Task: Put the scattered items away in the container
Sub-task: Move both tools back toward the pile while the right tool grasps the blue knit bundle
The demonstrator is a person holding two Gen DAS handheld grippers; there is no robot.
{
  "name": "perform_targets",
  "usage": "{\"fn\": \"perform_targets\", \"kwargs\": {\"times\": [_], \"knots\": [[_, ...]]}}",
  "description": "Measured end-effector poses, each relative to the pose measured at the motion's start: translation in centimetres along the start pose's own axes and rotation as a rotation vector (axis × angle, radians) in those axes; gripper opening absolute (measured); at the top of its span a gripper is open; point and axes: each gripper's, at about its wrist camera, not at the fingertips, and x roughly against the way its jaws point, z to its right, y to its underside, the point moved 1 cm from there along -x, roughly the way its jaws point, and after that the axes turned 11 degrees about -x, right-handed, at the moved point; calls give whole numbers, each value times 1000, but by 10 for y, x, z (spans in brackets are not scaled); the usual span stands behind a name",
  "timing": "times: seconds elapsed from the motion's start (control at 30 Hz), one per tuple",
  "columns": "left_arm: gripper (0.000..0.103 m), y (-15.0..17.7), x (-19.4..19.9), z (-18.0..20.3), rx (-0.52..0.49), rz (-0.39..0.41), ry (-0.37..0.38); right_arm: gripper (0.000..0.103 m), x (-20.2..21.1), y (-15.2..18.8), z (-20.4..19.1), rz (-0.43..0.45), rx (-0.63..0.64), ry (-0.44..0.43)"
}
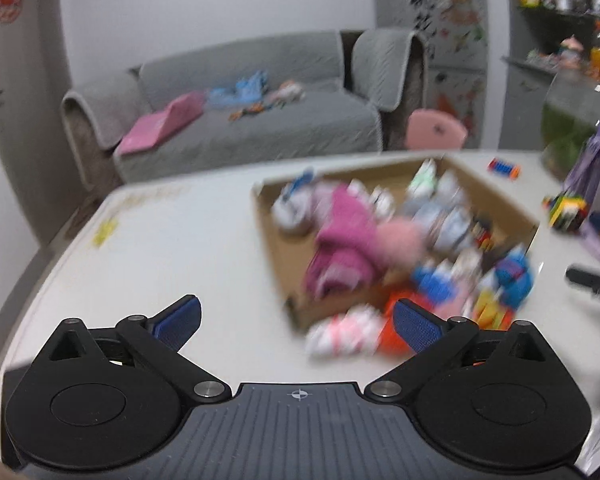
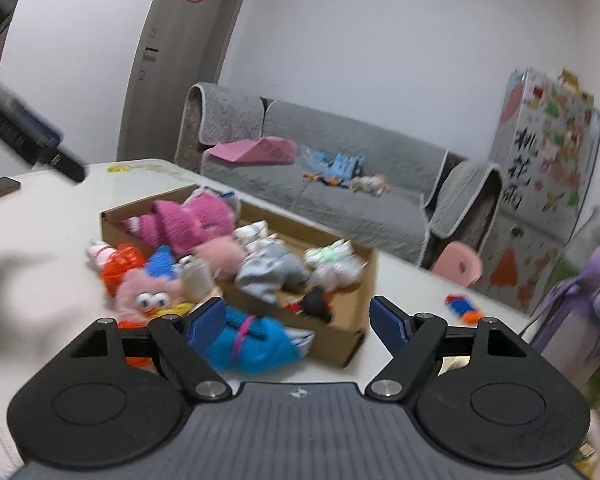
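Note:
An open cardboard box (image 1: 276, 252) (image 2: 340, 340) stands on the white table (image 1: 160, 248), packed with soft toys and a pink knitted cloth (image 1: 340, 236) (image 2: 188, 220). Against its near side lie a blue plush (image 2: 252, 340), a fluffy pink toy with big eyes (image 2: 144, 292), an orange toy (image 2: 120, 264) and a white-and-pink toy (image 1: 340, 332). A small blue-and-orange toy (image 1: 504, 167) (image 2: 464, 308) lies alone beyond the box. My left gripper (image 1: 296, 312) is wide open and empty, left of the box. My right gripper (image 2: 296, 308) is open above the blue plush, its pads not pressing on it.
A purple bottle (image 2: 596, 280) and colourful blocks (image 1: 566, 210) stand at the table's right side. A dark phone (image 2: 0, 190) lies at its far left. Behind are a grey sofa (image 1: 260, 120) and a pink chair (image 1: 436, 128). The left wrist view is blurred.

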Motion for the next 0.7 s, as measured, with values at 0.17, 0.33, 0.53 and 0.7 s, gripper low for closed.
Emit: {"fn": "perform_targets", "kwargs": {"times": [0.17,0.33,0.53,0.7], "knots": [[103,25,-9,2,8,-40,14,76,-7,4,-5,-32,-106,-33],[103,23,-38,25,-44,-61,18,76,-27,5,-2,-87,-210,-29],[102,14,-77,29,8,-129,21,77,-49,10,-5,-156,-245,-43],[102,16,-82,27,34,-138,34,78,-59,16,-5,-207,-261,-72]]}}
